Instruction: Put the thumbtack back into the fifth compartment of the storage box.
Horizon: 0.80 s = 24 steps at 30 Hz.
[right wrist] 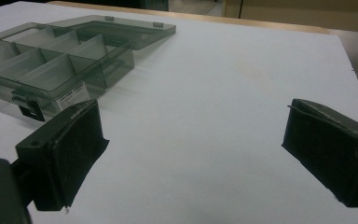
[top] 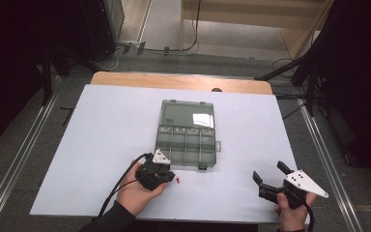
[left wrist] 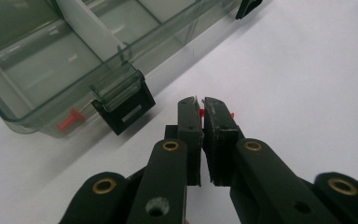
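- Picking a small red pin [left wrist: 200,112] off the white table sheet [top: 101,145], at about 6 o'clock of the open clear compartment box [top: 187,133], just beside its front wall.
- Left gripper [left wrist: 201,103] pressed nearly together, pinching the red pin between its tips; red visible in the slit and past the far jaw.
- Right gripper [top: 269,173] spread wide, holding nothing, parked near 4 o'clock of the box, well apart from it.
- Next move, by judgement: lift without loosening, carry over the front wall, release into a compartment; slim pin, thin grip, so easily twisted or dropped.
- Left gripper view: a second red pin [left wrist: 70,120] already lying inside the near corner compartment, by the black latch [left wrist: 126,105].
- High view: red speck [top: 179,181] on the sheet beside the left gripper, box lid [top: 187,114] laid flat open toward 12 o'clock.
- Right gripper view: compartment dividers and a label [right wrist: 72,97] on the box wall.
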Each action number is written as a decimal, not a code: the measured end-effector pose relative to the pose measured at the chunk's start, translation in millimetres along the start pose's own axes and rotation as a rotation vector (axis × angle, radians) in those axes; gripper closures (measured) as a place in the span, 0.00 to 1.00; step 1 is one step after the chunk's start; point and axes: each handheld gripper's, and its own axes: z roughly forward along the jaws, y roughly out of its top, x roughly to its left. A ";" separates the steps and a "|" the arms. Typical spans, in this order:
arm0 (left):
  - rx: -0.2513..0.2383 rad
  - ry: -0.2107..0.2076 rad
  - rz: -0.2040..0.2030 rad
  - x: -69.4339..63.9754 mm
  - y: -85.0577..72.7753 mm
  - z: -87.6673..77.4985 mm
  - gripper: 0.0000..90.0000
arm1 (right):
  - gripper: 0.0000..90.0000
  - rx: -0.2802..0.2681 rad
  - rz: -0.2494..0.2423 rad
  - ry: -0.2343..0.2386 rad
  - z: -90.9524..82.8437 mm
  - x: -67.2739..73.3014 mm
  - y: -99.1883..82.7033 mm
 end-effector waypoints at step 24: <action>-0.036 -0.012 -0.012 8.6 11.4 -12.1 0.95 | 0.06 0.000 -0.011 0.003 1.0 1.6 -0.6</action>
